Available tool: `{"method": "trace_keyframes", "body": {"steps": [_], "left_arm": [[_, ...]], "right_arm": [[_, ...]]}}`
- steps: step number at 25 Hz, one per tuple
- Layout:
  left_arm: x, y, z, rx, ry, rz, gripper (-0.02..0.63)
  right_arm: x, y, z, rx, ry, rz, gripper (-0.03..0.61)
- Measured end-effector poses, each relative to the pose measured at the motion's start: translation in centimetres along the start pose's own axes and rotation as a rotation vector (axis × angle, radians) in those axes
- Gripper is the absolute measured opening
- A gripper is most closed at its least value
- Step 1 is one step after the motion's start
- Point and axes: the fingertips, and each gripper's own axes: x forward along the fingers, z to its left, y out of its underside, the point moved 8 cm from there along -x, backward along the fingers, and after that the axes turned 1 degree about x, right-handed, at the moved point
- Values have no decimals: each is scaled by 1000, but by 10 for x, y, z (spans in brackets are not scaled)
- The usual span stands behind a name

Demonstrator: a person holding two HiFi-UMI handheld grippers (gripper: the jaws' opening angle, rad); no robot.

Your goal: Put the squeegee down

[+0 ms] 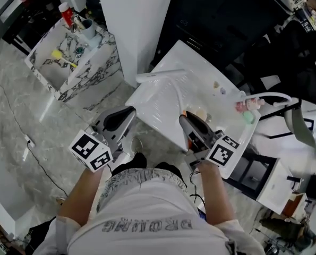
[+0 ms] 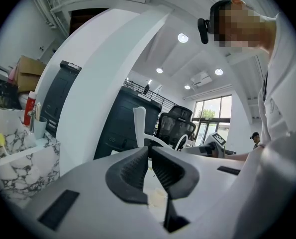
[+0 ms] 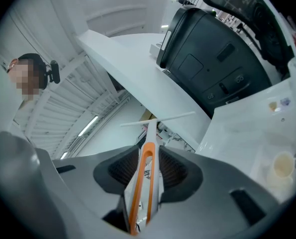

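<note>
Right hand-held gripper point(image 3: 148, 152) clamps the squeegee point(image 3: 146, 176), seemingly over the basin point(image 1: 153, 110).

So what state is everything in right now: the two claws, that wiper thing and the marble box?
White squeegee with an orange-trimmed handle: clamped by its handle, blade end pointing away from the person, not yet put down.
Right claw: shut on the squeegee.
Left claw: shut, nothing in it.
White marble-patterned box: open-topped, holding bottles and a cup.
</note>
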Motion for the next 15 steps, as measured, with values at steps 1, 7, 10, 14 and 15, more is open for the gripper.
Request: {"method": "trace_keyframes", "body": {"steps": [1, 7, 10, 14, 15], "left_arm": [[0, -1, 4, 0, 3, -1, 37], [-4, -3, 19, -7, 1, -8, 37], [-6, -1, 23, -14, -8, -10, 37], [-7, 1, 25, -19, -19, -10, 37], [-6, 1, 25, -19, -23, -10, 37]], "right_arm": [[3, -1, 0, -1, 3, -1, 138], [14, -1, -1, -7, 20, -2, 138], [17, -2, -3, -12, 23, 4, 138], [19, -3, -9, -14, 28, 10, 138], [19, -4, -11, -15, 29, 14, 138]]}}
